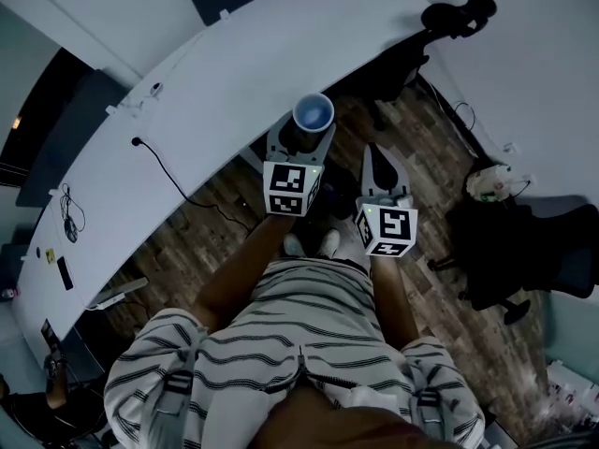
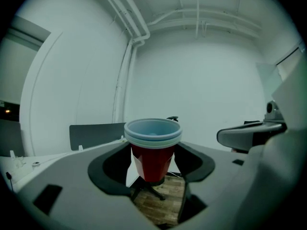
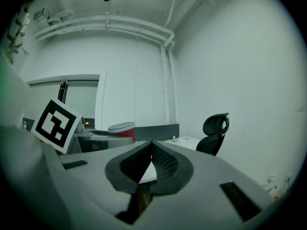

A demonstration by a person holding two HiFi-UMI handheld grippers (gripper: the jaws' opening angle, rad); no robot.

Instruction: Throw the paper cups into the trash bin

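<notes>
A stack of red paper cups (image 1: 314, 112) with pale blue insides stands upright between the jaws of my left gripper (image 1: 304, 137), which is shut on it. In the left gripper view the cups (image 2: 152, 150) fill the gap between the dark pads, held in the air above the wooden floor. My right gripper (image 1: 377, 154) is just to the right of the left one, shut with nothing in it; its pads meet at the tip (image 3: 151, 152). The cups (image 3: 121, 129) also show at the left of the right gripper view. No trash bin is clearly in sight.
A long white table (image 1: 215, 92) curves across the back, with a black cable (image 1: 164, 166) on it. Black office chairs (image 1: 524, 251) stand at the right, another chair (image 3: 215, 131) by the wall. A white bag (image 1: 491, 183) lies on the wooden floor (image 1: 187, 241).
</notes>
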